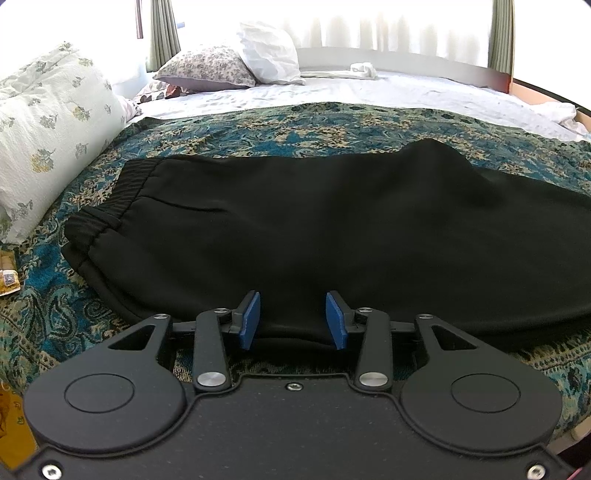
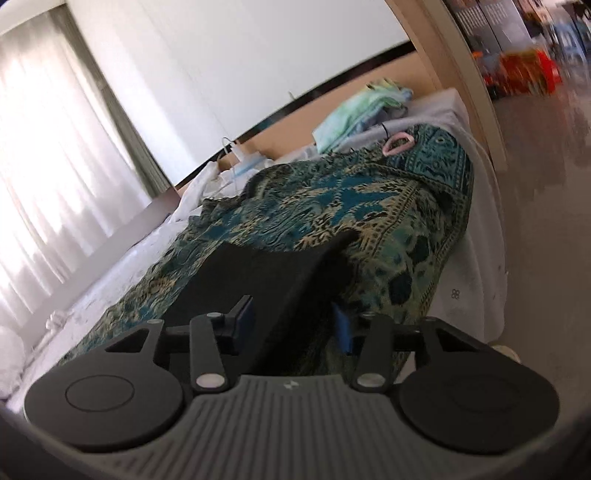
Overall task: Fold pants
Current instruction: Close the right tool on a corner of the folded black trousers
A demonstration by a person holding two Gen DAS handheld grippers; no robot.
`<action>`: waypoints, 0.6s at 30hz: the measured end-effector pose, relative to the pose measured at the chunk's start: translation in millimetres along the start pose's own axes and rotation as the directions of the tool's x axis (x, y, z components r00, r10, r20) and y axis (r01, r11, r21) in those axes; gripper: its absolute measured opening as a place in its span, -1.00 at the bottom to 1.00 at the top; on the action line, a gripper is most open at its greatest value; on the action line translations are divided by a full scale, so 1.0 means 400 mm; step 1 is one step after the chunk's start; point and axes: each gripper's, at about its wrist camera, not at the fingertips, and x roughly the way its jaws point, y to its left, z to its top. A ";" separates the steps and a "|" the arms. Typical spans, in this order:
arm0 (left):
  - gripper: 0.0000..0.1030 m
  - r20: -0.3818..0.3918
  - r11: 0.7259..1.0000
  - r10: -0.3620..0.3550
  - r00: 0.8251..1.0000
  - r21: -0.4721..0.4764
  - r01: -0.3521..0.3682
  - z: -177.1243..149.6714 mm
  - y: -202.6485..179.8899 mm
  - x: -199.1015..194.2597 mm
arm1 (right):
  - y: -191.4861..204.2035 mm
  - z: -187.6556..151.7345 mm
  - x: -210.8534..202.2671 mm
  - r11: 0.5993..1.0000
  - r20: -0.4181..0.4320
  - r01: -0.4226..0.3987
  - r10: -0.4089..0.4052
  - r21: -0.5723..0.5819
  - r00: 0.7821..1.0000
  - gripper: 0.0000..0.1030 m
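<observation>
Your left gripper [image 1: 293, 320] sits low at the near edge of the pants [image 1: 295, 236], its blue pads [image 1: 249, 319] spread apart with the black hem lying in the gap between them; neither pad presses the cloth, so it is open and holding nothing. Your right gripper [image 2: 293, 324] is tilted, and a raised fold of the pants [image 2: 280, 280] runs up between its fingers; the pads look apart, with the left pad [image 2: 245, 319] beside the cloth and the right one partly hidden behind it, so you cannot tell whether it truly pinches the fabric. Taking the pants as your landmark: in the left view they lie flat across the bedspread [image 1: 332, 122], a teal and beige paisley cloth, with the elastic waistband [image 1: 110, 195] at their left end and the far right end slightly humped. Left of the waistband rests a floral pillow [image 1: 48, 129]. Beyond the pants, past the bedspread's far edge, lies a white sheet [image 1: 369, 92], and at its far left stand a patterned pillow [image 1: 207, 68] and a white pillow [image 1: 269, 51] leaning together under a curtained window [image 1: 388, 26]. In the right view, beyond the raised fold, the bedspread [image 2: 351, 199] rises in a heap, with a pink ring [image 2: 399, 142] on it and folded pale green cloths [image 2: 354, 114] behind.
</observation>
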 end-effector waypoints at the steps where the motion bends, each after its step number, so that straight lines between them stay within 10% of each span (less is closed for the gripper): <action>1: -0.24 0.001 1.000 0.000 1.000 0.000 0.000 0.000 0.000 0.001 | -0.006 0.007 0.015 1.000 -0.010 -0.011 0.011 0.009 1.000 0.16; 8: -0.24 -0.001 0.999 0.037 0.999 0.025 -0.037 0.015 -0.026 -0.021 | -0.057 0.027 0.035 0.990 -0.025 -0.075 0.078 0.118 0.997 0.03; 18: -0.16 0.103 0.967 -0.228 0.968 0.137 0.213 0.058 -0.221 -0.107 | -0.059 0.021 0.036 0.992 -0.020 -0.083 0.085 0.096 0.996 0.00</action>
